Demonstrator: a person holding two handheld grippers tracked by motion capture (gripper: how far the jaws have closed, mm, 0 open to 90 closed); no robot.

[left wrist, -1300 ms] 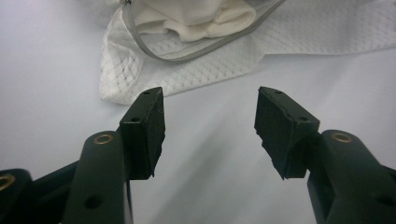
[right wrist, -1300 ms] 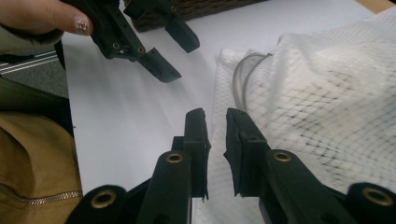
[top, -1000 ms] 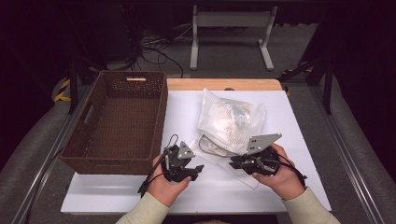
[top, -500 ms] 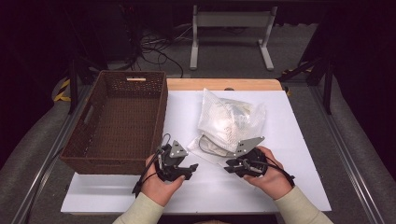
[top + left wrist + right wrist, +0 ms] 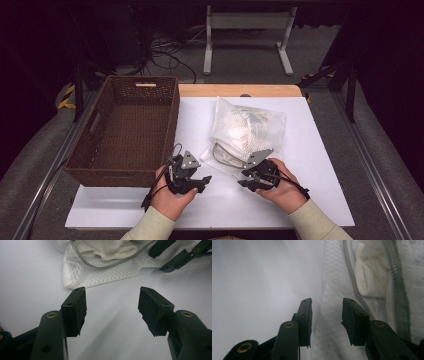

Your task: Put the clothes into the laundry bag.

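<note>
Right gripper [image 5: 325, 315] is spreading its jaws astride the mesh bag's [image 5: 247, 132] edge; left gripper [image 5: 112, 307] is hovering released over the desk [image 5: 320, 165].

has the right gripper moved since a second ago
Yes. The right gripper has come nearer the table's front edge, at the mesh bag's near corner, jaws just opening.

Bare white worktop [image 5: 310, 165] lies open to the right of the mesh laundry bag [image 5: 247, 132] and along the near edge. The wicker basket [image 5: 127, 130] walls off the left side, its rim close beside the left gripper [image 5: 197, 181]. Between the two grippers the worktop is free.
</note>
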